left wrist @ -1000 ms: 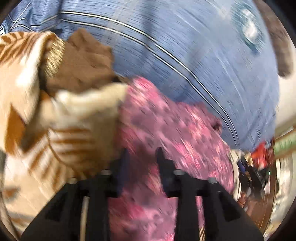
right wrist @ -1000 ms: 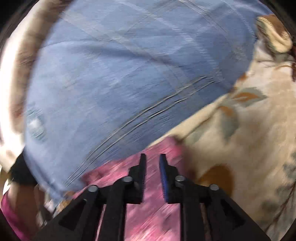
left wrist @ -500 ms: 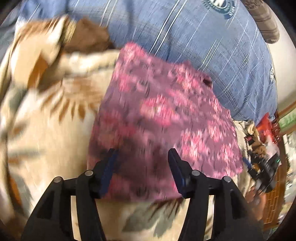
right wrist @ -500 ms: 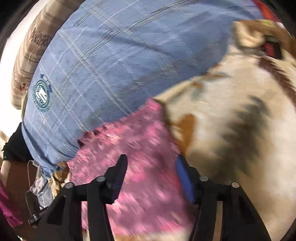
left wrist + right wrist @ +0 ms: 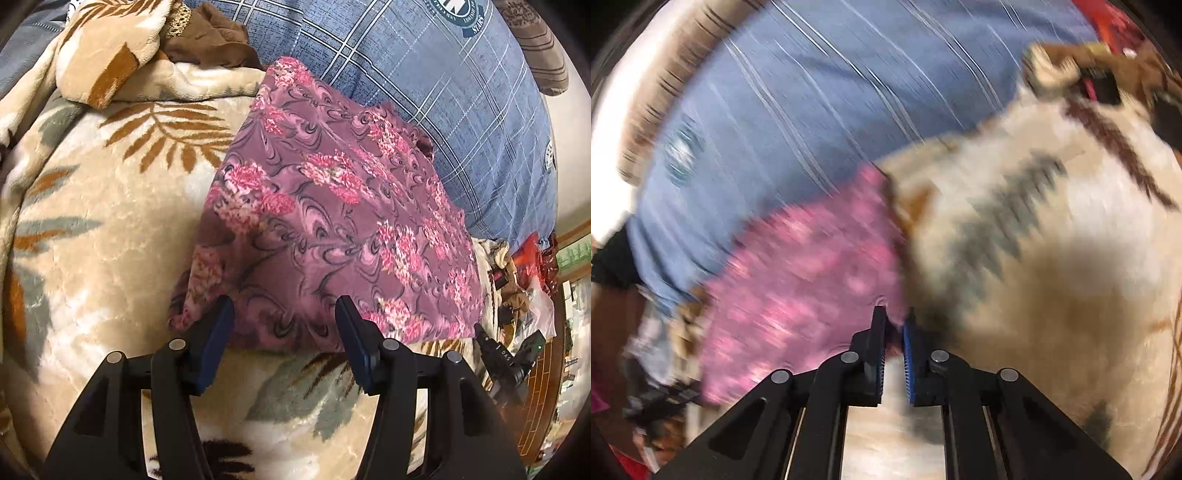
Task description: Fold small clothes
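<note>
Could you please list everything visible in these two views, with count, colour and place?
Floral cloth: one, purple-pink, flat on the blanket.
Blanket: one, cream with brown and grey leaves, beneath the cloth.
Bedcover: one, blue checked, behind the cloth.
Brown garment: one, far left by the blanket's fold.
Clutter: mixed, right edge, unclear.
Left gripper: black, open, at the cloth's near edge.
Right gripper: black, shut on the floral cloth's corner.

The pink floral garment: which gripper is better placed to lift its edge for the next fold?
Probably right. The right gripper is shut on the near corner of the pink floral garment, while the left gripper stands open at its near edge, gripping nothing.
</note>
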### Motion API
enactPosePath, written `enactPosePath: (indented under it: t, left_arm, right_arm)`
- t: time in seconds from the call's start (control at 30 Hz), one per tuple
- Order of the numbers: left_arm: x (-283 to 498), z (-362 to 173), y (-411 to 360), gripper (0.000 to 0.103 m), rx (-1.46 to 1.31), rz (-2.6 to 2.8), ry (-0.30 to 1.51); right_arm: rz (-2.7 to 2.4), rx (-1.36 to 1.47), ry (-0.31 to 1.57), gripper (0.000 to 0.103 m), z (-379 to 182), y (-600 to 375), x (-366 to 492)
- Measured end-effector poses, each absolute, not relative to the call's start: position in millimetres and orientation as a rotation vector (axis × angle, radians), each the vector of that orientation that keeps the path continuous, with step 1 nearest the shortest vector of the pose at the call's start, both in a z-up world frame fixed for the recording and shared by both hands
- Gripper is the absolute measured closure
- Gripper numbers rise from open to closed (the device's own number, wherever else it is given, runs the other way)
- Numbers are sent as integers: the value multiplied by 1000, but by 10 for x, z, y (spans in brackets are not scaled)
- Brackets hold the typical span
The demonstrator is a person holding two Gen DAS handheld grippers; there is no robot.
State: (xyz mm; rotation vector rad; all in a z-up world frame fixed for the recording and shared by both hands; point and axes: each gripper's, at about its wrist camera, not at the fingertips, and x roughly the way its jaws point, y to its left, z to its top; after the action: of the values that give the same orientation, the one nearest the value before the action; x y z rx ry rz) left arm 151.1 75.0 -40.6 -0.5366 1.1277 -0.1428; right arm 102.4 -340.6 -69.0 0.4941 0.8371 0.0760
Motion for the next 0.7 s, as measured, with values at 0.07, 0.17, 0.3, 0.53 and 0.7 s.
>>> enactPosePath:
  t: [0.07,0.17,0.3,0.53,0.7]
  left_arm:
    - [1457,-347,790,47,-543,-158,1125]
    - [1433,-169,904,47,-606,-178,1052]
    - [1607,32,945,39,-641,-173,999]
    - [2121,-100,601,39,-615,-176,1068]
    - [2251,-453,373,37,-502,-136,1119]
  right_arm:
    - [65,514,827,86,-609,-3461,943]
    - [26,562,735,75,-370,-3508,833]
    - [85,507,643,61,-89,-3260,952]
    - [147,392,676,61,-128,-2591,1568]
    - [93,324,737,55,-625,-2469,1853]
